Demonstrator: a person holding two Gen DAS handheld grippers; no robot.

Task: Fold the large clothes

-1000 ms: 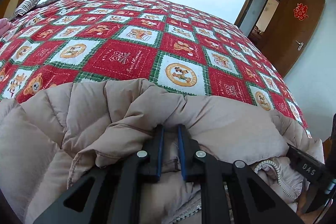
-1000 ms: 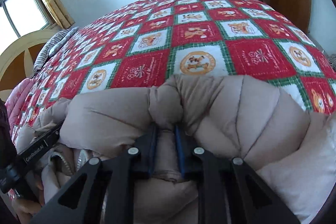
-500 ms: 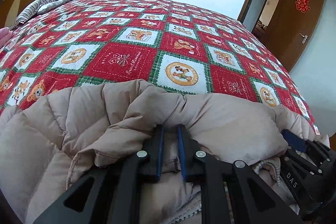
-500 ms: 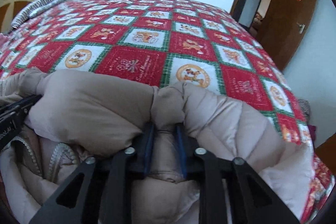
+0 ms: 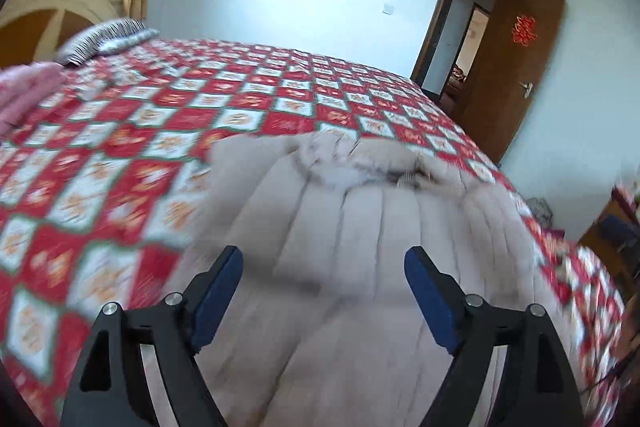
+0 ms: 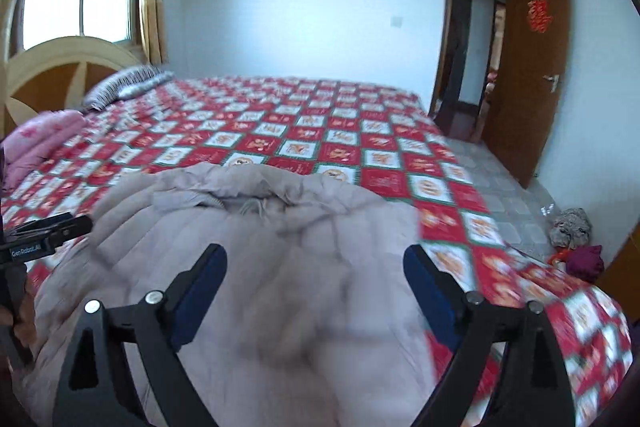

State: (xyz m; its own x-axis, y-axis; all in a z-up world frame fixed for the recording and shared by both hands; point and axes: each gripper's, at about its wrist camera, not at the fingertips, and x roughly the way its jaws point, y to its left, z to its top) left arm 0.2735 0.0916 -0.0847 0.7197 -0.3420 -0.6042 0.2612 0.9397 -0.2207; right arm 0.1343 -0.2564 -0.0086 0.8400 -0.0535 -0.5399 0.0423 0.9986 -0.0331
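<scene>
A beige quilted down jacket (image 5: 360, 227) lies folded on the red patchwork bedspread (image 5: 120, 155), its collar end on the far side. It also shows in the right wrist view (image 6: 280, 247). My left gripper (image 5: 323, 291) is open and empty above the jacket's near part. My right gripper (image 6: 315, 287) is open and empty above the jacket too. The left gripper's body (image 6: 44, 239) shows at the left edge of the right wrist view. Both views are blurred by motion.
A pink folded quilt (image 6: 44, 139) and a striped pillow (image 6: 124, 87) lie by the headboard (image 6: 60, 67) at left. An open brown door (image 6: 532, 67) stands at right. Clothes lie on the floor (image 6: 572, 227) beside the bed's right edge.
Both grippers have let go of the jacket, opened wide and pulled back and up. The jacket now lies folded over on the bed.
</scene>
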